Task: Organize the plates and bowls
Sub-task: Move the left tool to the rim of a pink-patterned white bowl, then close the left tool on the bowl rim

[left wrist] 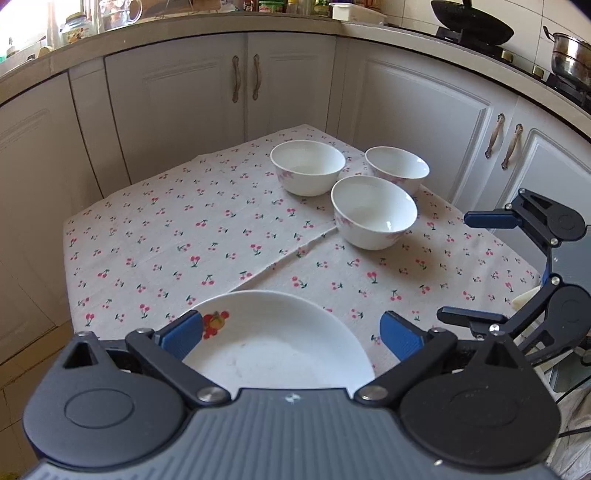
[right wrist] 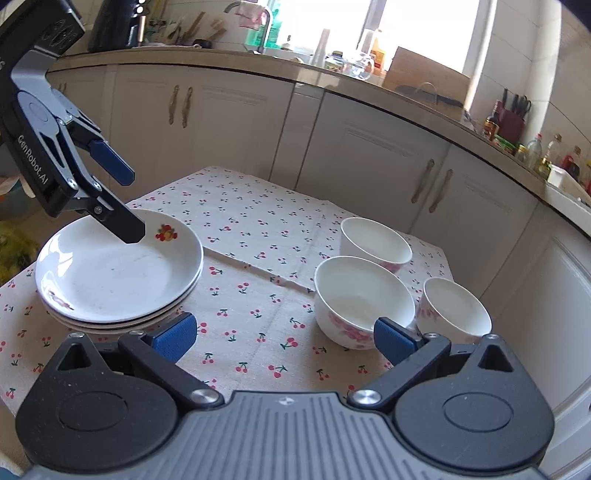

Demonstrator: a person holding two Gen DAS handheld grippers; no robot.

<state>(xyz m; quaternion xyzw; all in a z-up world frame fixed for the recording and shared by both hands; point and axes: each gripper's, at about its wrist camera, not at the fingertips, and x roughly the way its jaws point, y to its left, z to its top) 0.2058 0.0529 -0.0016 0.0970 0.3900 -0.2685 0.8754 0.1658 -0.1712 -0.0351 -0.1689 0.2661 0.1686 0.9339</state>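
A stack of white plates (right wrist: 110, 280) with a fruit print sits at the table's near left corner; the top plate shows in the left wrist view (left wrist: 277, 343). My left gripper (left wrist: 291, 332) is open above that plate, empty; it also shows in the right wrist view (right wrist: 127, 205). Three white bowls with pink flowers stand together: one nearest (right wrist: 360, 299), one behind (right wrist: 375, 243), one to the right (right wrist: 456, 310). In the left wrist view they are at the far right (left wrist: 375, 212), (left wrist: 308, 166), (left wrist: 397, 168). My right gripper (right wrist: 284, 334) is open, empty, above the cloth beside the nearest bowl; it also shows in the left wrist view (left wrist: 476, 266).
The table has a cherry-print cloth (left wrist: 177, 236). White cabinets (left wrist: 243, 81) surround it on the far sides. The counter holds a wok (left wrist: 472, 22), a steel pot (left wrist: 570, 55), jars and bottles (right wrist: 546, 151).
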